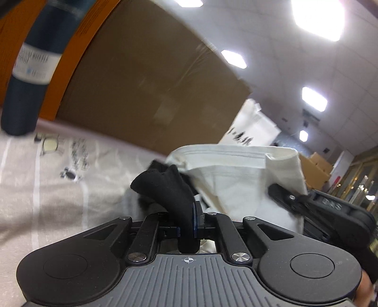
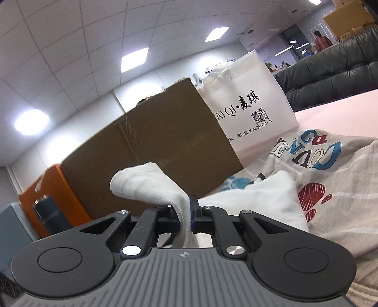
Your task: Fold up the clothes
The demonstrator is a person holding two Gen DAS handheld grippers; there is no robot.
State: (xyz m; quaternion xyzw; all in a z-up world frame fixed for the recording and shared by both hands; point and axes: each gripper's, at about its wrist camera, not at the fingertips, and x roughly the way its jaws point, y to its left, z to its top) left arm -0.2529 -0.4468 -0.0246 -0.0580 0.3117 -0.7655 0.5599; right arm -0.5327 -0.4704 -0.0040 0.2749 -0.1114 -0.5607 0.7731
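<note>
In the left wrist view, the left tool (image 1: 189,224) is pinched tight on a black cloth (image 1: 165,189). The cloth bunches up past the tips, likely lifted so it can hang loose for folding. A white garment (image 1: 236,174) is held up just behind it, with the right tool (image 1: 278,191) against it. The left tool tips upward, over a printed sheet (image 1: 59,177).

In the right wrist view, the right tool is squeezed shut on a white fold, and it also points up. A brown box (image 2: 153,146) and a white bag (image 2: 248,106) stand behind.

bright ceiling panels (image 1: 317,17) glare white; fisheye bends the edges; cardboard box (image 1: 151,78) smeared by motion blur
</note>
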